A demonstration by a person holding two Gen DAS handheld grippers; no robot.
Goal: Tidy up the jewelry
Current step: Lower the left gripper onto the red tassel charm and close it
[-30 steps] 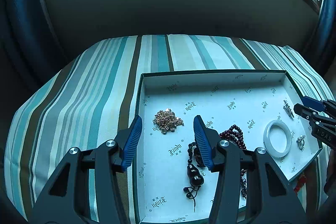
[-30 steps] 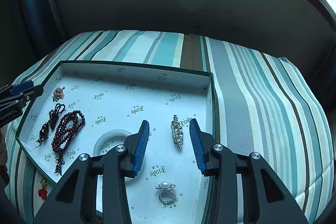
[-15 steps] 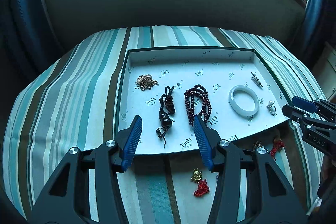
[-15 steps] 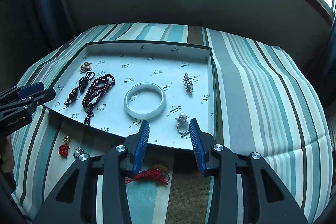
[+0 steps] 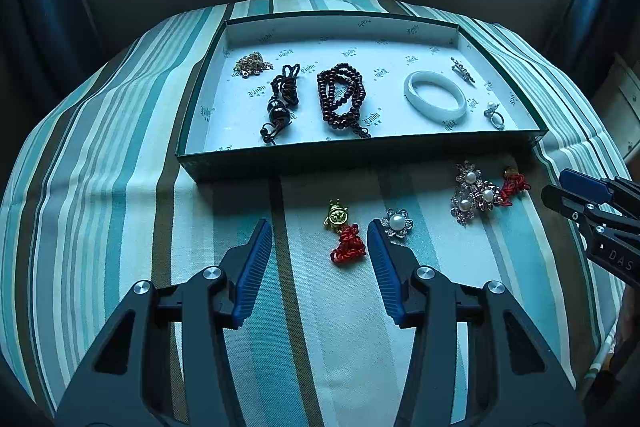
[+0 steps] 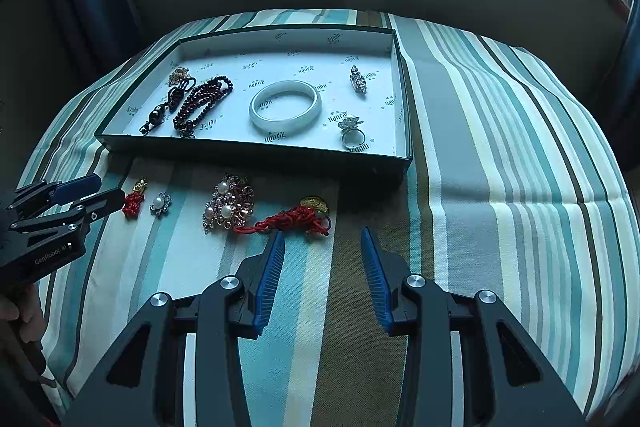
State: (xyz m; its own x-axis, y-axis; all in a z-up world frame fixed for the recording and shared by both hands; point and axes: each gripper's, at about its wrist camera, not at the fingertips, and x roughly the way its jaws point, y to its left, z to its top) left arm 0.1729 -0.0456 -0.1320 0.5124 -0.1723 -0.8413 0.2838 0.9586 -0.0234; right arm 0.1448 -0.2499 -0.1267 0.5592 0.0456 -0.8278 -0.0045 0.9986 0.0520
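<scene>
A shallow green tray [image 5: 360,155] lined with white paper holds a gold chain [image 5: 252,63], a black bead pendant [image 5: 282,99], a dark red bead string [image 5: 340,95], a white bangle [image 5: 435,99], a silver brooch [image 5: 463,69] and a pearl ring [image 5: 494,115]. On the cloth in front lie a gold charm with a red knot [image 5: 344,235], a pearl flower [image 5: 396,223], a pearl cluster brooch [image 6: 230,205] and a second red-knotted charm [image 6: 296,217]. My left gripper [image 5: 318,227] hangs open over the first charm, pads clear of it. My right gripper [image 6: 322,233] is open and empty just short of the second charm.
A striped teal, white and brown cloth [image 6: 500,167] covers the rounded surface and drops away at its edges. Behind the tray rise a dark wall and windows. A hand [image 6: 24,315] holds the left gripper's handle at the lower left of the right wrist view.
Both grippers have drawn back from over the tray toward the near side. The tray now sits farther off, and the loose pieces on the cloth have come into view.
</scene>
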